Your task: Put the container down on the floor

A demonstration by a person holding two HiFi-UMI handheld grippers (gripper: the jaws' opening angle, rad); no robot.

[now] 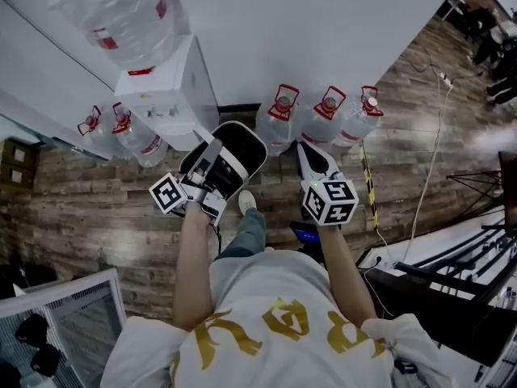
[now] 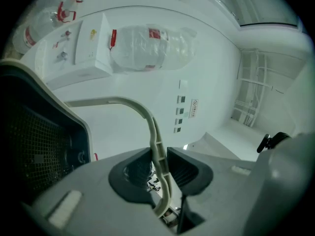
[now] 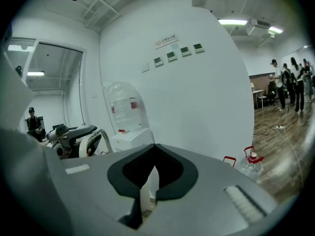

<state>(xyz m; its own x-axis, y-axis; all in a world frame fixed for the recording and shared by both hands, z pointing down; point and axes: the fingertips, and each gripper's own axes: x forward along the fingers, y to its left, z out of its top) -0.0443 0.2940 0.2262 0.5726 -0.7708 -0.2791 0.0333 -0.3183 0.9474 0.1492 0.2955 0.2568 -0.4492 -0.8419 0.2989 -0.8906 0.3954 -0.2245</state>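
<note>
a plain white wall (image 1: 323, 31) meets a brown wood-plank floor (image 1: 89, 217). against it stands a white box-shaped water dispenser (image 1: 170, 95) topped by a clear upturned bottle (image 1: 121, 10). clear plastic water jugs with red handles (image 1: 321, 118) line the wall on both sides of it. a thin white cable (image 1: 434, 164) trails over the floor. small dark wall panels (image 3: 177, 53) sit in a row high up, and a long ceiling lamp (image 3: 236, 22) glows.

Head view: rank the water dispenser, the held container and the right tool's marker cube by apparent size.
Largest: water dispenser.
Then: container.
Smallest: marker cube, though nearness to the camera enlarges it.
</note>
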